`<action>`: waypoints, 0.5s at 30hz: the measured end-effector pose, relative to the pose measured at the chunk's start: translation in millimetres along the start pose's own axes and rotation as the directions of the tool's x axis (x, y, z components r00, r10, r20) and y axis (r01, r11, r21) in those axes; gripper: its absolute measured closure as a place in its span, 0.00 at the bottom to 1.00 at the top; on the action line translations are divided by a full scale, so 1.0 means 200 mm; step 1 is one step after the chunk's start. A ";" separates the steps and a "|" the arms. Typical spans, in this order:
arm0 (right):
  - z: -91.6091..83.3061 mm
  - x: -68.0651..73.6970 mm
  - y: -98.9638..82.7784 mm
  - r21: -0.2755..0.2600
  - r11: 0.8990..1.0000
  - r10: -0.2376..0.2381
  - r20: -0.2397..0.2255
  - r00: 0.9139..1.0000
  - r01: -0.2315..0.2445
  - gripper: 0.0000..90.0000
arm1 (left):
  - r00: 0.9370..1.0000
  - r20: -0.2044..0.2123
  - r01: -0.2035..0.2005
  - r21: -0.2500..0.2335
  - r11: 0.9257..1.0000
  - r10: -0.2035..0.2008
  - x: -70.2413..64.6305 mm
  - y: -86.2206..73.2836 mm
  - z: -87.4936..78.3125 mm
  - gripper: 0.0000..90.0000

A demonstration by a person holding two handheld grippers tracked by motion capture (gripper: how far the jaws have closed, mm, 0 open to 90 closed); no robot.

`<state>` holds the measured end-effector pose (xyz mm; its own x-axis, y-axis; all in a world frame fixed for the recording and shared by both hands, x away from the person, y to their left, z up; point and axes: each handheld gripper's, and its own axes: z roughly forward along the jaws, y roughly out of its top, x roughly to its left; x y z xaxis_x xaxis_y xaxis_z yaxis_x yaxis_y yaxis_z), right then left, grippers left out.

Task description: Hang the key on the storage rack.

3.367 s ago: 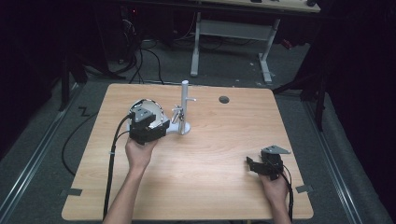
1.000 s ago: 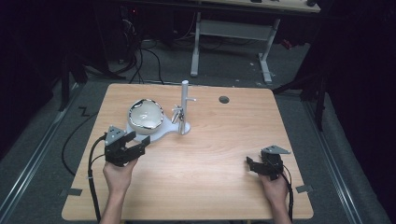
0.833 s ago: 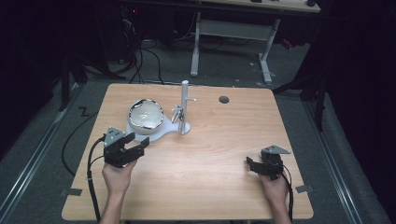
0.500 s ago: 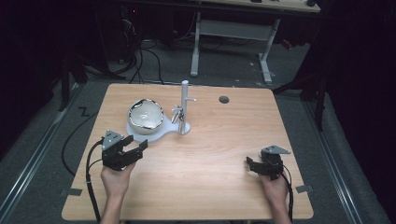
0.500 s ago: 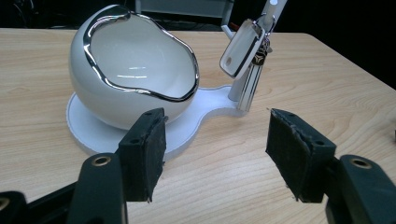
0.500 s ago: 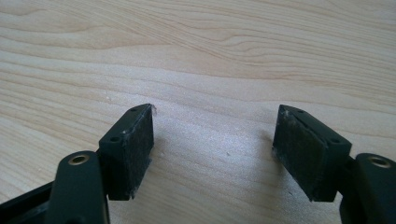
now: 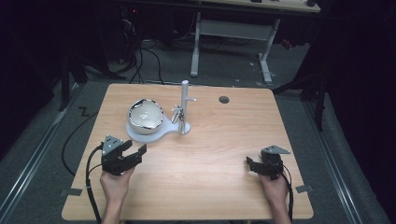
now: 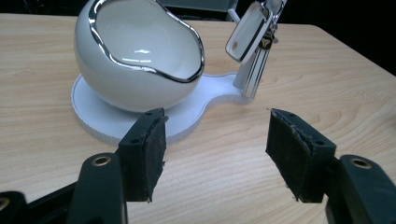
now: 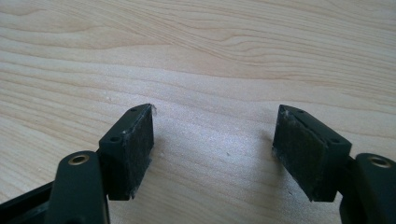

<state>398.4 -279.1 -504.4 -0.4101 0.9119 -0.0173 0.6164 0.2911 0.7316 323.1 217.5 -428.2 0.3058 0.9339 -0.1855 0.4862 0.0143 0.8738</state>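
Note:
A glossy white bowl with a silver rim (image 7: 145,115) sits on a flat white base (image 7: 138,136) left of the table's middle. From the same base rises a white post (image 7: 185,95) with a key fob (image 7: 177,113) hanging on it. My left gripper (image 7: 136,152) rests at the front left, open and empty, a short way in front of the base. Its own view looks at the bowl (image 8: 140,56), base (image 8: 93,119) and fob (image 8: 246,32) beyond the left gripper (image 8: 215,135). My right gripper (image 7: 250,164) lies at the front right; the right gripper (image 9: 215,140) is open over bare wood.
A dark round hole (image 7: 224,99) is set in the wooden table (image 7: 210,154) near its far edge. The left gripper's cable (image 7: 90,186) trails off the front left. Desk legs and cables stand on the floor behind the table.
My left gripper was at the bowl on the stand; it has let go and drawn back to the front left, leaving the bowl on the base. The right gripper has stayed put.

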 end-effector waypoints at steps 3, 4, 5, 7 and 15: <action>0.00 0.00 0.00 0.000 1.000 0.000 0.000 1.000 0.000 0.32 | 1.000 -0.006 -0.002 0.014 1.000 0.002 0.00 -0.03 0.01 0.42; 0.00 0.00 0.00 0.000 1.000 0.000 0.000 1.000 0.000 0.32 | 1.000 -0.006 -0.002 0.014 1.000 0.002 0.00 -0.03 0.01 0.42; 0.00 0.00 0.00 0.000 1.000 0.000 0.000 1.000 0.000 0.32 | 1.000 -0.005 0.001 0.017 1.000 -0.001 0.00 -0.03 0.01 0.42; 0.00 0.00 0.00 0.000 1.000 0.000 0.000 1.000 0.000 0.32 | 1.000 -0.006 0.003 0.014 1.000 -0.003 0.00 -0.04 0.01 0.42; 0.00 0.00 0.00 0.000 1.000 0.000 0.000 1.000 0.000 0.32 | 1.000 -0.015 0.013 0.024 1.000 -0.012 0.01 -0.08 0.02 0.42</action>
<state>398.3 -279.0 -504.5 -0.4100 0.9119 -0.0174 0.6164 0.2911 0.7316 319.2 217.6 -444.1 0.2872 0.9390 -0.1894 0.5093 0.0178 0.8604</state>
